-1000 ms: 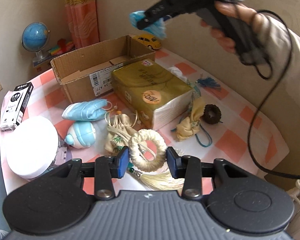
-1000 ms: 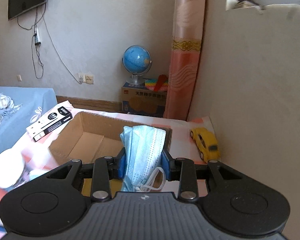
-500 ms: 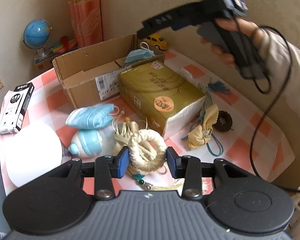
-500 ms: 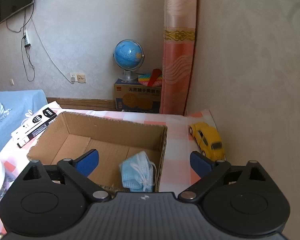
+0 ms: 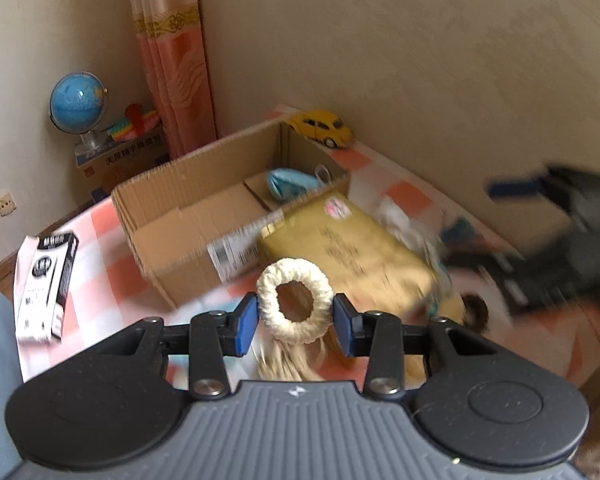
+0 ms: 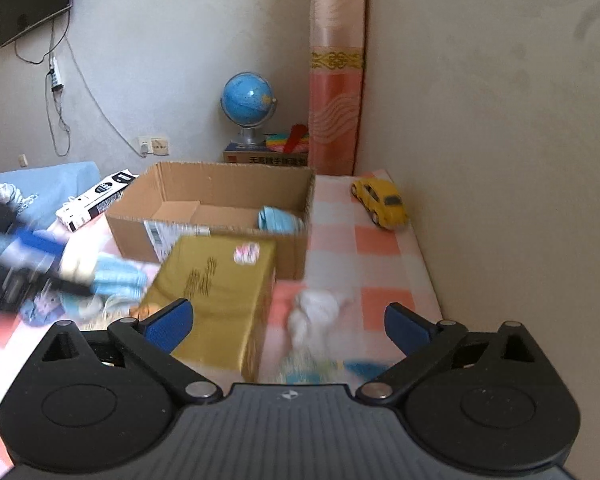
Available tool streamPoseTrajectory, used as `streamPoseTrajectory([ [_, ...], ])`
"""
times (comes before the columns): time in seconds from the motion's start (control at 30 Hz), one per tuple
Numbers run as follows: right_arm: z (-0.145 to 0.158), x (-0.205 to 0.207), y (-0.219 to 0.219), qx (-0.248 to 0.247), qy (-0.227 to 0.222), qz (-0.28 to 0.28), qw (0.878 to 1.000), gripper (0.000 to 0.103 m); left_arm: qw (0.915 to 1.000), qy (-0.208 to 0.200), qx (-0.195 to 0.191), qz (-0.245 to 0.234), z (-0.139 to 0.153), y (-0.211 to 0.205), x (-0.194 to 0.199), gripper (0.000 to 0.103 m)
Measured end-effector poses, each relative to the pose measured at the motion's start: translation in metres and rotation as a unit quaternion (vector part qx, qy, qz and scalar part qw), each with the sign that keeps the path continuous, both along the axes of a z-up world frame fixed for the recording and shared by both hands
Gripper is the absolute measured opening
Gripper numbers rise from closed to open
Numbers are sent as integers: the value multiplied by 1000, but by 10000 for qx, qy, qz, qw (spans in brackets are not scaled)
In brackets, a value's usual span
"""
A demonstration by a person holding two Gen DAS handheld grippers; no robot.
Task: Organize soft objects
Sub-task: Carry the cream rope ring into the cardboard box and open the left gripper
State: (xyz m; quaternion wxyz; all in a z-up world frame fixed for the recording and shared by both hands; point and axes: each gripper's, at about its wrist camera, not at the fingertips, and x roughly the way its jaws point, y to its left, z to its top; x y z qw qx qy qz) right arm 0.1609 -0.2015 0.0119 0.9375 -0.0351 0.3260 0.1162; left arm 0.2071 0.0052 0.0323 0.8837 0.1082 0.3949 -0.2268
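My left gripper is shut on a cream rope ring with a tassel and holds it above the table, in front of the open cardboard box. A blue face mask lies inside the box; it also shows in the right wrist view. My right gripper is open and empty, low over a white soft bundle on the checked cloth. It appears blurred at the right of the left wrist view.
A gold tissue pack lies in front of the box. A yellow toy car sits by the wall. A black-and-white carton lies at the left. More blue masks lie left of the pack. A globe stands behind.
My left gripper has lifted the rope ring off the table toward the box. My right gripper, open after dropping the mask in the box, has pulled back and down over the table.
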Motion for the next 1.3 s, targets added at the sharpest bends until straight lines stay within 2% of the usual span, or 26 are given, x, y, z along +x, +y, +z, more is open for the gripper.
streamPoseTrajectory([
  [0.2,0,-22,-15,161,-8,-145,9998,103,9997,-66,76,235,8,-7,60,39],
  [0.4,2,-29,-26,76,-105,-349,9993,103,9986,-53,151,502,0,-16,105,42],
  [0.43,2,-29,-28,115,-103,-344,9993,103,9985,-40,187,518,-2,-18,108,54],
  [0.47,2,-30,-29,138,-111,-345,9992,103,9982,-28,224,564,-4,-19,112,72],
  [0.53,1,-31,-30,106,-120,-356,9992,103,9969,-120,284,718,-7,-18,113,85],
  [0.7,-2,-35,-29,28,-138,-284,9995,103,9971,-133,207,722,-4,-15,97,87],
  [1.03,-7,-50,-19,-3,-145,-135,9998,103,9966,-545,166,598,5,-8,16,96],
  [1.13,-9,-56,-16,-27,-188,-116,9998,103,9951,-666,47,731,-1,-4,-13,102],
  [1.3,-18,-63,-15,-67,-104,-110,9999,103,9932,-610,-64,991,-24,1,-46,102],
])
